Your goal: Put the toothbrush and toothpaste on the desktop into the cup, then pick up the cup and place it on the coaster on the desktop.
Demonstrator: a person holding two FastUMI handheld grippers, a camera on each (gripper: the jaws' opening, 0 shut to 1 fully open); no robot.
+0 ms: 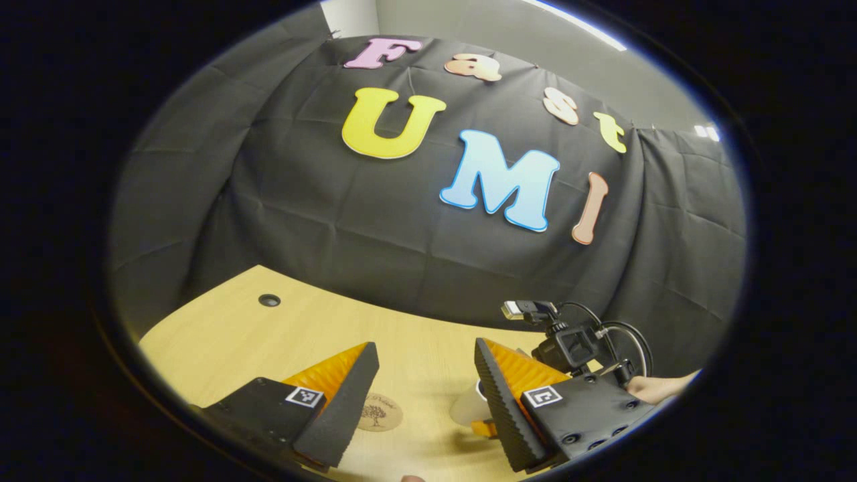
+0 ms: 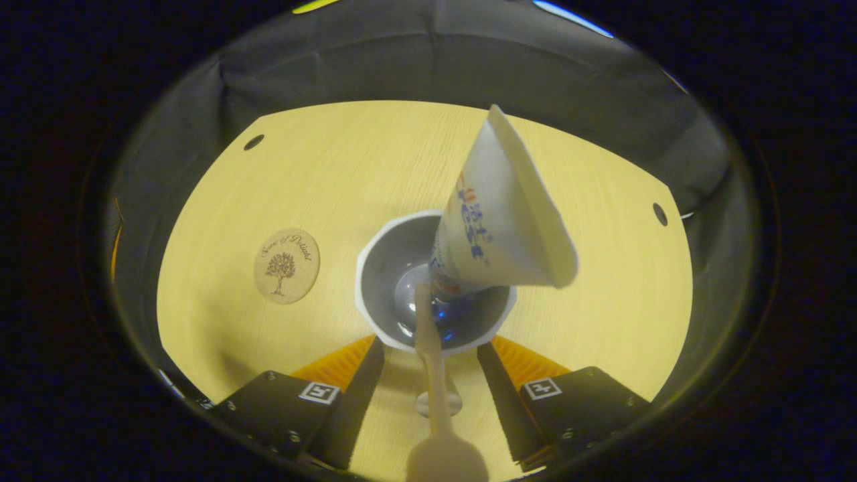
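Note:
In the right gripper view I look down into a white cup [image 2: 381, 268] standing on the wooden table [image 2: 335, 167]. A white toothpaste tube [image 2: 502, 214] stands in it, wide end up, tilted right. A pale toothbrush [image 2: 434, 375] leans out of the cup toward the camera, passing between the fingers without touching them. My right gripper [image 2: 432, 395] is open, just above the cup's near rim. The round coaster [image 2: 286, 266] lies left of the cup. My left gripper [image 1: 425, 355] hangs open over the table, with the coaster [image 1: 378, 412] below between its fingers.
In the left gripper view the other gripper's camera and cables [image 1: 569, 345] and a hand [image 1: 663, 387] sit at the right, with a pale shape [image 1: 466, 408] half hidden by my finger. Cable holes [image 2: 254, 142] [image 2: 660, 214] mark the table's far corners. Black cloth borders the table.

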